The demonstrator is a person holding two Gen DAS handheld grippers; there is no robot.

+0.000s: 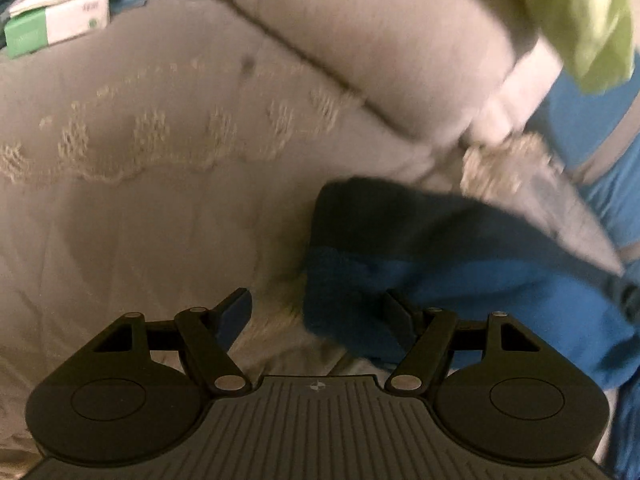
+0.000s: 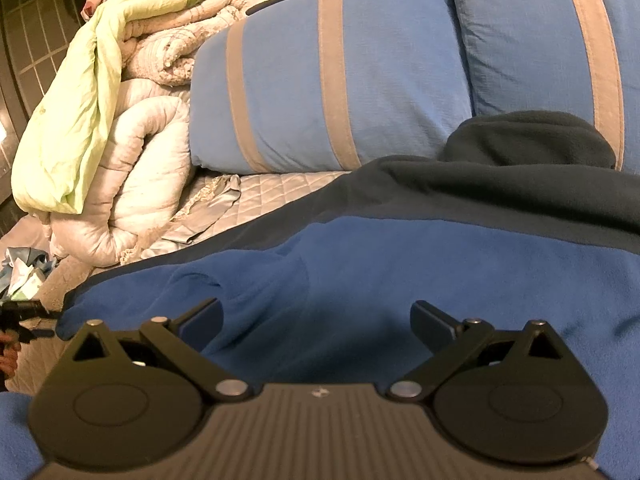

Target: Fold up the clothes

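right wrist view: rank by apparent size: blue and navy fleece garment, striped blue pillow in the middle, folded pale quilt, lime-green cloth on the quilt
1. Blue and navy fleece garment, though nearness to the camera inflates it.
2. Striped blue pillow.
3. Folded pale quilt and lime-green cloth: too alike to rank.

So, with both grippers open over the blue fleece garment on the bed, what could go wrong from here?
1. The left gripper is open, and the blue and dark fleece garment lies bunched beside it, so the fold may sag.
2. The right gripper hovers over a wrinkled patch and might pinch several layers.
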